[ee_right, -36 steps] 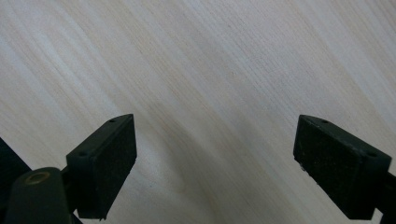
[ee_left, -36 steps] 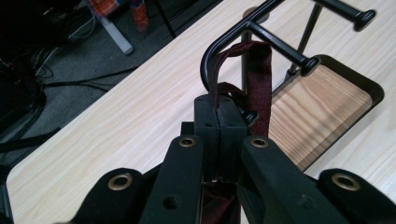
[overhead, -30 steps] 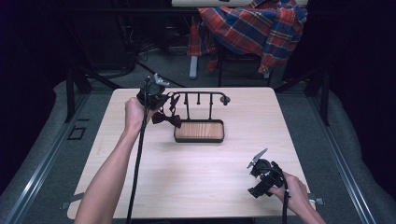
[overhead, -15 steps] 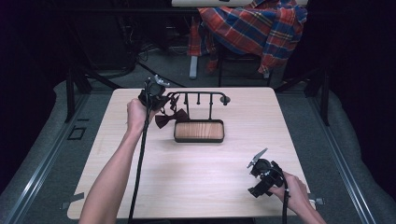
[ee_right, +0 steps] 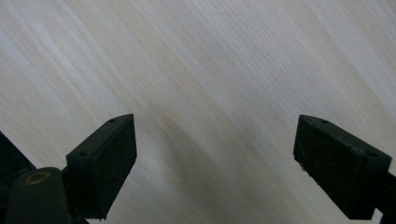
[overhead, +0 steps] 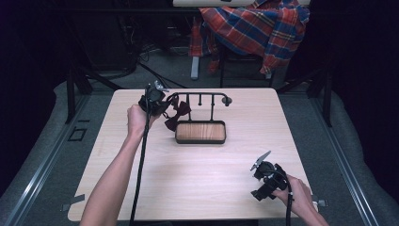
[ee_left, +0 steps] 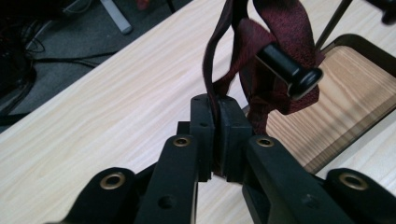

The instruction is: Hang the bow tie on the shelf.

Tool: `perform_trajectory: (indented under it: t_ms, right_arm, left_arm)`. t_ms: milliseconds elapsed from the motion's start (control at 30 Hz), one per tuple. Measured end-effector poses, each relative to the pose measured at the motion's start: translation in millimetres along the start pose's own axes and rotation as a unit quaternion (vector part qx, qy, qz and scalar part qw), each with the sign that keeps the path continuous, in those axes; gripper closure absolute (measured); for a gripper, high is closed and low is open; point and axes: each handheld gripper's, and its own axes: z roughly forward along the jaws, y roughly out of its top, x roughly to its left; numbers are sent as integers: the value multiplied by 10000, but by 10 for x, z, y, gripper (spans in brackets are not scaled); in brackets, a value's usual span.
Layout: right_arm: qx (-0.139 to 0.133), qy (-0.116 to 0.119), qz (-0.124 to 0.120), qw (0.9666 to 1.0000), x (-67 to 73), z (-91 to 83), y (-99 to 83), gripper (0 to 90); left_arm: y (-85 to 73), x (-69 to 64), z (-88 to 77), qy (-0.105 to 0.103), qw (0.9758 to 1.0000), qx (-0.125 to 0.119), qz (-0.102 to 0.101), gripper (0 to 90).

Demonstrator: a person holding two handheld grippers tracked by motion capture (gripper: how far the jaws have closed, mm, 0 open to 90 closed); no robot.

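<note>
We see the dark red bow tie (ee_left: 280,42) hanging over the left end of the black rack bar (ee_left: 289,70), with its strap looped around the round knob at the end of the bar. Our left gripper (ee_left: 217,105) has its jaws pressed together on the thin strap of the bow tie, and they have just been opening a little, while the strap is between them. In the high view the bow tie (overhead: 178,114) hangs just above the left edge of the tray (overhead: 200,140) that forms the base of the rack; the wooden bottom of this tray is bare. Our right gripper (overhead: 260,175) rests near the right front corner of the table (overhead: 188,188), well apart from the rack, and its jaws stand wide apart over bare wood.
</note>
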Motion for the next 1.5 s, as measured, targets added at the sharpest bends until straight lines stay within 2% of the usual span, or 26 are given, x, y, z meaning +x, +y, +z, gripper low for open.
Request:
perform_trajectory:
  t_ms: [200, 233, 367, 433, 467, 733, 767, 800, 867, 1067, 1367, 1500]
  right_arm:
    - [20, -21, -25, 10000, 10, -27, -47, 129]
    - [-17, 29, 22, 10000, 7, -36, -64, 129]
    - [-90, -9, 103, 9999, 22, -41, -90, 129]
    - [-98, 11, 95, 9999, 32, -41, -86, 129]
    - [-9, -33, 34, 10000, 31, -55, -76, 129]
    - [-56, -22, 38, 10000, 25, -52, -61, 129]
    - [-129, -7, 96, 9999, 31, -40, -64, 129]
    - [-86, -36, 65, 9999, 25, -43, -58, 129]
    - [-49, -28, 62, 10000, 23, -50, -49, 129]
    - [-82, -93, 56, 9999, 25, -61, -44, 129]
    - [-89, -82, 60, 9999, 29, -64, -45, 128]
    - [-36, -64, 53, 10000, 30, -60, -38, 128]
  left_arm:
    - [-27, -28, 23, -26, 9999, -31, -93, 771]
    - [-27, -32, 21, -23, 9999, -26, -98, 746]
    - [-20, -36, -22, 85, 9999, -32, -86, 613]
    - [-22, -36, -72, 187, 9997, -77, -142, 533]
    - [-24, -33, -94, 196, 9997, -74, -136, 502]
    - [-95, -27, -254, 77, 9998, -114, -144, 307]
    - [-113, -22, -285, 78, 9997, -136, -173, 285]
    - [-129, -22, -308, 81, 9995, -180, -230, 265]
    - [-157, -17, -353, 49, 9994, -211, -262, 236]
    - [-259, -43, -486, 191, 9987, -302, -376, 153]
    - [-488, -154, -610, 141, 9988, -233, -411, 97]
    - [-607, -206, -673, 226, 9987, -187, -428, 54]
